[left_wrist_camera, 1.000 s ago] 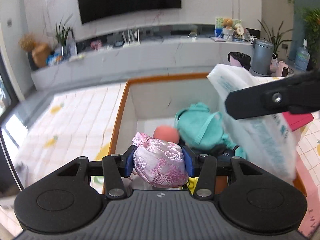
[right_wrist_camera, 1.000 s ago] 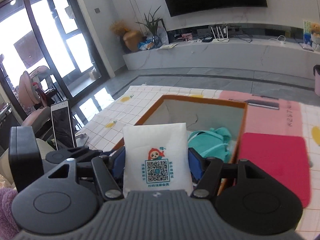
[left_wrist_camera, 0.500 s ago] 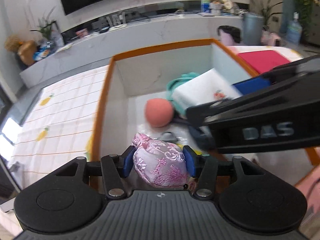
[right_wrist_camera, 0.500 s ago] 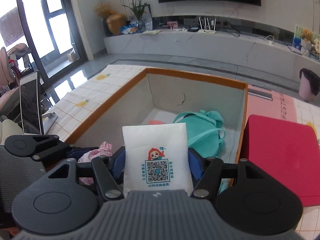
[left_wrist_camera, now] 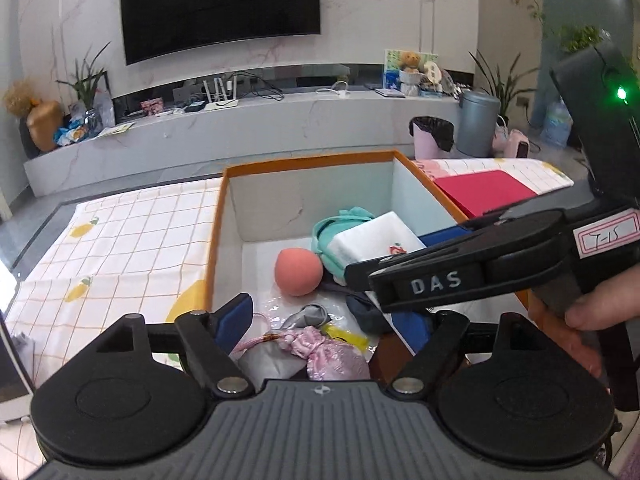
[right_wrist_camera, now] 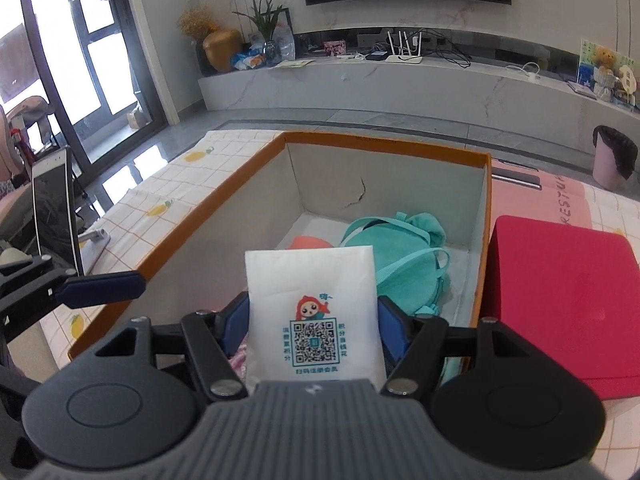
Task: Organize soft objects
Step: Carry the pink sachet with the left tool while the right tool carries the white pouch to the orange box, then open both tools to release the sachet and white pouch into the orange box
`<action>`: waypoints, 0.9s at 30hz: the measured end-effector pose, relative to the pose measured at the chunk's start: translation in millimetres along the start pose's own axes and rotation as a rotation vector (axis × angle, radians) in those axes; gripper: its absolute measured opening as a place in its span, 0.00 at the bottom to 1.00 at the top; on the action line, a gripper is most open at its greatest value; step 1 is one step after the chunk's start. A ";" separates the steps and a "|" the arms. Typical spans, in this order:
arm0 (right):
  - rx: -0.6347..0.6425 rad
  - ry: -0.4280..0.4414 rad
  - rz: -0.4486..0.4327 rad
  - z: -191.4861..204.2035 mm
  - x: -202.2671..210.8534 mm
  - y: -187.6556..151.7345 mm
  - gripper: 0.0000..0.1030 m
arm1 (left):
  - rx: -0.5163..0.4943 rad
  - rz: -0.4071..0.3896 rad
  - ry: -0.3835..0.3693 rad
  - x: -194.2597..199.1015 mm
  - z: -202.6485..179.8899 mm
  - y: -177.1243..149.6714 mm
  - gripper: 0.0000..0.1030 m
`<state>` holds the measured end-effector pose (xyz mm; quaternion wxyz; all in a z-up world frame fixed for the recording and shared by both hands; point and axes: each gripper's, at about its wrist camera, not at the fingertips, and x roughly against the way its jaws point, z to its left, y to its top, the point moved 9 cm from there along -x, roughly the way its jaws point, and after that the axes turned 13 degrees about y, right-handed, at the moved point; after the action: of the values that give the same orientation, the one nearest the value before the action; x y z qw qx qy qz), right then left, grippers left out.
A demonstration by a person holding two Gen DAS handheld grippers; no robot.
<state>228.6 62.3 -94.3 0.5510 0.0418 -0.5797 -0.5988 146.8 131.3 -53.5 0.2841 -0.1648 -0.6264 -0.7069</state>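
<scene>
My left gripper [left_wrist_camera: 324, 326] hangs over the near end of the orange-rimmed box [left_wrist_camera: 304, 164], its jaws opening wide. The pink brocade pouch [left_wrist_camera: 336, 356] lies loose on the box floor below them, touching neither pad. My right gripper [right_wrist_camera: 312, 320] is shut on a white tissue pack [right_wrist_camera: 312, 304] with a QR code, held upright over the box [right_wrist_camera: 384, 146]; its jaws are starting to open, the pads still against the pack's sides. In the left wrist view that pack [left_wrist_camera: 376, 240] sits above a teal bag [left_wrist_camera: 340, 232]. A peach ball [left_wrist_camera: 298, 272] rests mid-box.
A red pad [right_wrist_camera: 560, 292] lies right of the box on the chequered cloth [left_wrist_camera: 120, 248]. A tablet on a stand [right_wrist_camera: 52, 216] is at the left. Grey, yellow and dark small items lie near the pouch. A person's hand [left_wrist_camera: 592, 312] holds the right gripper.
My left jaws have spread and the pink pouch has dropped from them onto the box floor. The right gripper came down over the box with the tissue pack still in it.
</scene>
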 end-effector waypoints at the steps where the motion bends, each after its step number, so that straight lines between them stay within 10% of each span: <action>1: -0.013 0.007 -0.006 -0.4 1.0 0.4 0.67 | 0.007 -0.005 0.001 1.1 1.7 0.4 0.90; 19: -0.035 0.021 0.004 5.6 1.7 1.1 0.97 | 0.055 0.048 0.031 -7.8 13.5 -5.7 0.90; 27: -0.007 0.112 -0.069 26.5 17.3 11.9 0.97 | 0.064 -0.078 0.012 9.2 9.3 10.1 0.90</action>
<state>210.9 70.5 -66.7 0.5619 0.0934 -0.5441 -0.6160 144.6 138.1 -38.6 0.2650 -0.1267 -0.6529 -0.6981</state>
